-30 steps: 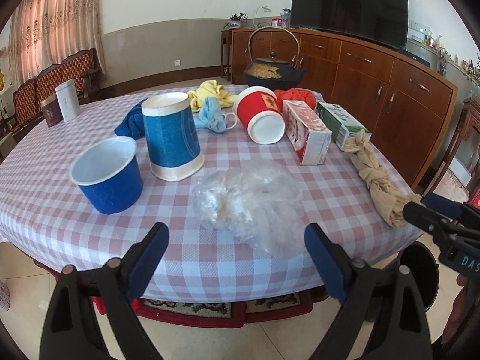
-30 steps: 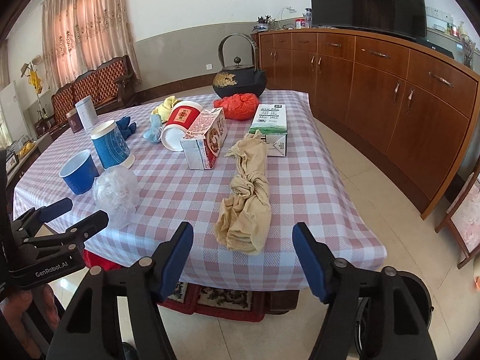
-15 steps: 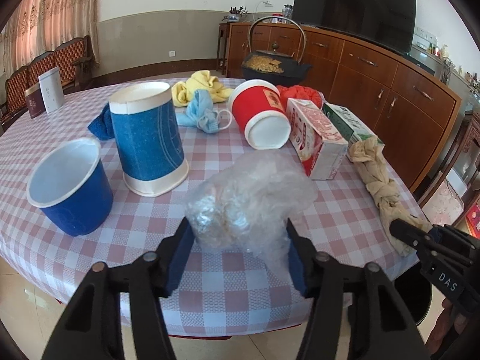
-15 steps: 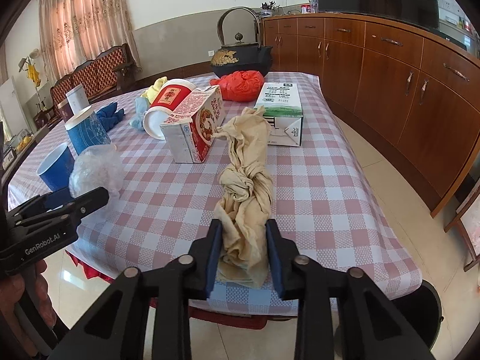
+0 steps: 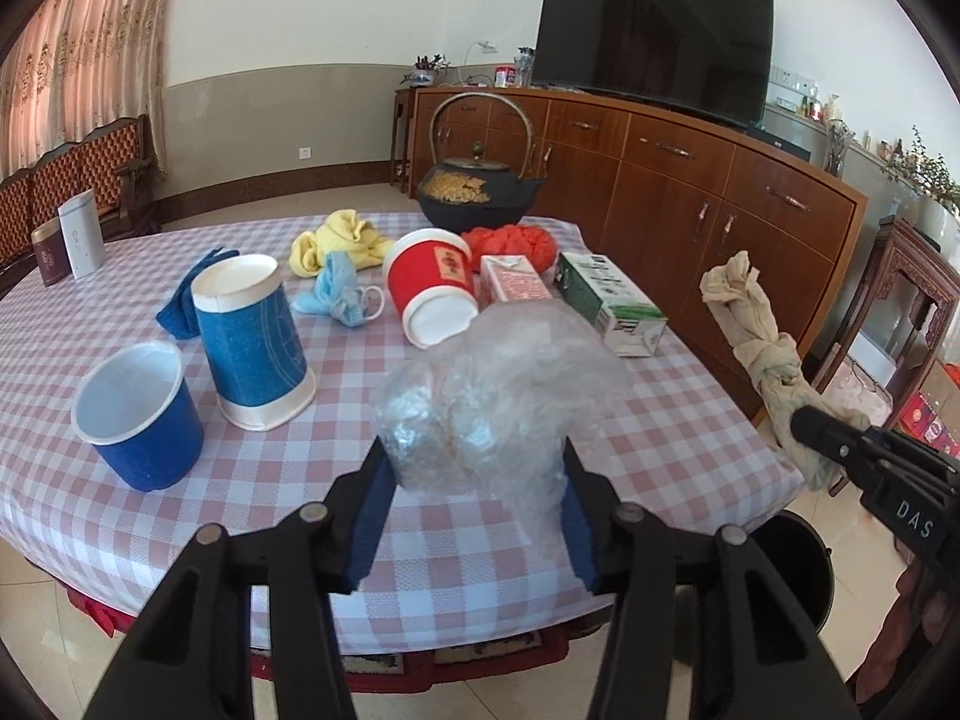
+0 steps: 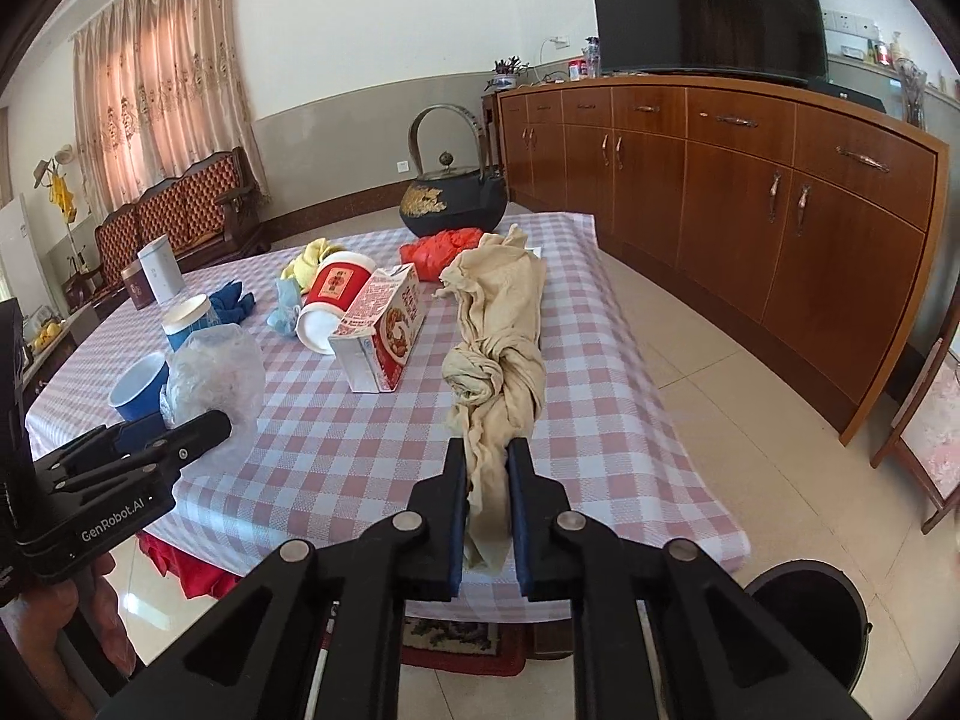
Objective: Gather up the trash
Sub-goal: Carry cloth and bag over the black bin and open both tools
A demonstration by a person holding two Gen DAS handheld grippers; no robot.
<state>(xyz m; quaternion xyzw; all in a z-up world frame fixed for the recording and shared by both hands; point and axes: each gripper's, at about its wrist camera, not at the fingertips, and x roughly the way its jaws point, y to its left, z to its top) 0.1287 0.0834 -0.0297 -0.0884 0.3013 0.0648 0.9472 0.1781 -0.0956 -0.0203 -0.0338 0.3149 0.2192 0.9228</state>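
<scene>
Nearest, the left hand-held gripper point(image 5: 477, 474) is closing on a crumpled clear plastic bag point(image 5: 498, 402) pressed between its pads above the bench point(image 5: 360, 540), while the right hand-held gripper point(image 6: 487, 480) is clamped tight on a knotted beige cloth point(image 6: 498, 348) lifted over the bench edge. Beyond the bag stand two blue cups point(image 5: 141, 417), one red cup point(image 5: 432, 285) on its side and two cartons point(image 5: 609, 303). Farther back lie four cloth wads, blue, light blue, yellow and red, before one black kettle point(image 5: 477, 195).

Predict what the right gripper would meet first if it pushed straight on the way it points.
Probably the checked tablecloth: the right gripper, shut on the knotted beige cloth, points down across it; depth is unclear.
</scene>
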